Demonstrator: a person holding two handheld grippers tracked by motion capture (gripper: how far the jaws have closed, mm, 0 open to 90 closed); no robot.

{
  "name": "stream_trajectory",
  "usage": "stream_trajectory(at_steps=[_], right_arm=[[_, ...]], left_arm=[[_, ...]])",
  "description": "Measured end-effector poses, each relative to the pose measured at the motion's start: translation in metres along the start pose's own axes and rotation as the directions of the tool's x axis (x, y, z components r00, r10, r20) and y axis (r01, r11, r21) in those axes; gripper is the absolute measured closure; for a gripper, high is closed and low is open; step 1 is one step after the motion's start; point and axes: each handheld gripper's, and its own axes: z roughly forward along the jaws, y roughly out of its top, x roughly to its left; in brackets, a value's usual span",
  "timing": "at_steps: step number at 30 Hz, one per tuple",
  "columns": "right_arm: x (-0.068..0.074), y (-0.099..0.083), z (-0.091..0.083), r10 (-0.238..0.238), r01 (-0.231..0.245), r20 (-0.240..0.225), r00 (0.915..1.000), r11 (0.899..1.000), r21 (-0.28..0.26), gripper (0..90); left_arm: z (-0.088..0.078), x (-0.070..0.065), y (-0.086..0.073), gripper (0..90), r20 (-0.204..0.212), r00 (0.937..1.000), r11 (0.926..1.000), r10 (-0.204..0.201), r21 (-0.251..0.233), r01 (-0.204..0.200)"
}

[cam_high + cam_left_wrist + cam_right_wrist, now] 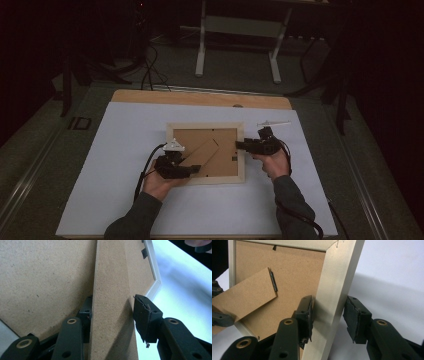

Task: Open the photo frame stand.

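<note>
Both forearms wear dark grey long sleeves (137, 212). Each hand carries a black plastic two-jaw gripper; the left gripper (192, 169) has a grey three-cornered plate (173, 146) on top, the right gripper (242, 145) has none showing. Black cables (146, 167) trail from them. Brass-coloured rivets (71, 321) stud the jaw arms, and the flat black pads (354, 315) look frayed at their edges.
</note>
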Motion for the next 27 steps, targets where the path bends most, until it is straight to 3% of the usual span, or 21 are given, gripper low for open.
stream_trajectory(at_steps=[14,17,19,27], right_arm=[[0.009,0.004,-0.008,-0.018,0.021,0.041,0.9990,0.997,-0.073,61.5],[0.010,0.005,-0.009,-0.019,0.023,0.045,0.9988,0.996,-0.084,61.8],[0.011,0.005,-0.011,-0.026,0.031,0.058,0.9980,0.995,-0.093,62.0],[0.016,0.003,-0.013,-0.035,0.045,0.085,0.9958,0.992,-0.121,62.4]], left_arm=[[-0.002,-0.003,0.004,59.7,-0.059,0.9978,0.9990,0.031,-0.031,-0.033],[-0.002,-0.004,0.005,62.4,-0.061,0.9977,0.9988,0.030,-0.037,-0.032],[-0.003,-0.001,0.005,64.7,-0.043,0.9990,0.9984,0.009,-0.055,-0.012],[-0.003,-0.002,0.005,66.4,-0.053,0.9983,0.9980,0.022,-0.058,-0.025]])
